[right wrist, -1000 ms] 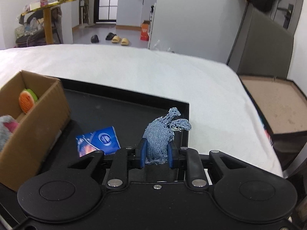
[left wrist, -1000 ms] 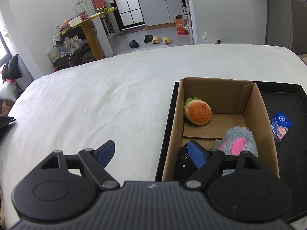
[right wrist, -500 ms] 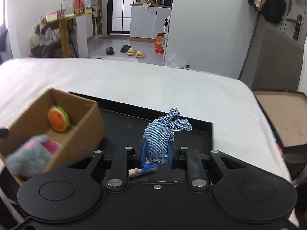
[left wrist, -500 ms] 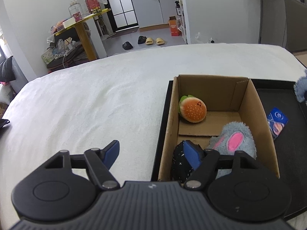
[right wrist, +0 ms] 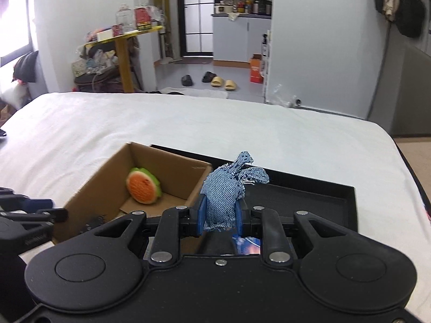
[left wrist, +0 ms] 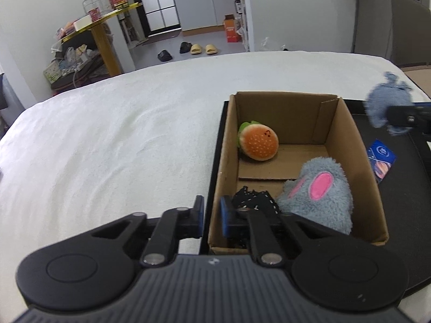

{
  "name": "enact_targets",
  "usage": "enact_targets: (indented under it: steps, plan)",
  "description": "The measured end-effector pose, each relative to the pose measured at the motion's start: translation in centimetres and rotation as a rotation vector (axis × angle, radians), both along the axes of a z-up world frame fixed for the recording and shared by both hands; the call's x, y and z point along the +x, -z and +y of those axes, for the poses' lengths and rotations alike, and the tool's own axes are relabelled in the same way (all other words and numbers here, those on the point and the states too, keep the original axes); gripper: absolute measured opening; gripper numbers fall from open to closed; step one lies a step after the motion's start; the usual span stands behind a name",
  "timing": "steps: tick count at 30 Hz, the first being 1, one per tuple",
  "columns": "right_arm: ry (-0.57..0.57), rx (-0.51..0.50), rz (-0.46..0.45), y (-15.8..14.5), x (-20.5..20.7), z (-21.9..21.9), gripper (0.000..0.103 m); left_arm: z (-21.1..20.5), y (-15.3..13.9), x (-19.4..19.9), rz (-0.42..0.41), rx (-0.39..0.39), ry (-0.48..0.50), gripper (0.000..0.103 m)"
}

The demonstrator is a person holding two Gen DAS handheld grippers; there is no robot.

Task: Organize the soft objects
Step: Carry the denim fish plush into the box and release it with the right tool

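Observation:
An open cardboard box point(left wrist: 347, 145) stands on a black tray point(left wrist: 409, 183) on the white bed. Inside it lie a burger plush point(left wrist: 258, 141), a grey plush with pink ears point(left wrist: 320, 191) and a black spotted soft item point(left wrist: 254, 200). My left gripper point(left wrist: 212, 216) is shut on the box's near left wall. My right gripper point(right wrist: 220, 212) is shut on a blue denim scrunchie point(right wrist: 229, 191) and holds it above the tray, beside the box's right wall point(right wrist: 199, 185). The scrunchie also shows at the right edge of the left wrist view point(left wrist: 385, 105).
A blue packet point(left wrist: 381, 158) lies on the tray right of the box. The white bed point(left wrist: 107, 140) spreads left and beyond. A yellow table point(right wrist: 124, 43), slippers point(right wrist: 221, 80) and a kitchen lie past the bed's far edge.
My left gripper has closed on the box's left wall. My right gripper has carried the denim scrunchie up and left toward the box.

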State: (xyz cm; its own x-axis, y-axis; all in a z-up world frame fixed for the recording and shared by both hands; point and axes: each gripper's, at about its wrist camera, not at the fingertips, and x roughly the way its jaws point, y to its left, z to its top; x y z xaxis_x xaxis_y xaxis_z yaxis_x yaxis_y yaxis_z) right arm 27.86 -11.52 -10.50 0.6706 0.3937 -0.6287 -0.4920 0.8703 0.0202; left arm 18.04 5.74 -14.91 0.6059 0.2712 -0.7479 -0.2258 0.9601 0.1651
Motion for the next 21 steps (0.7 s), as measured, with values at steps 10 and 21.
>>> enact_targets:
  steps: [10,21]
  plan:
    - [-0.059,0.067,0.048,-0.4,0.1,3.0,0.022,1.1,0.1,-0.3,-0.028,-0.078,0.010,0.005]
    - [-0.161,0.186,0.177,0.4,0.0,5.5,0.032,1.8,0.3,-0.3,-0.038,-0.120,0.010,0.006]
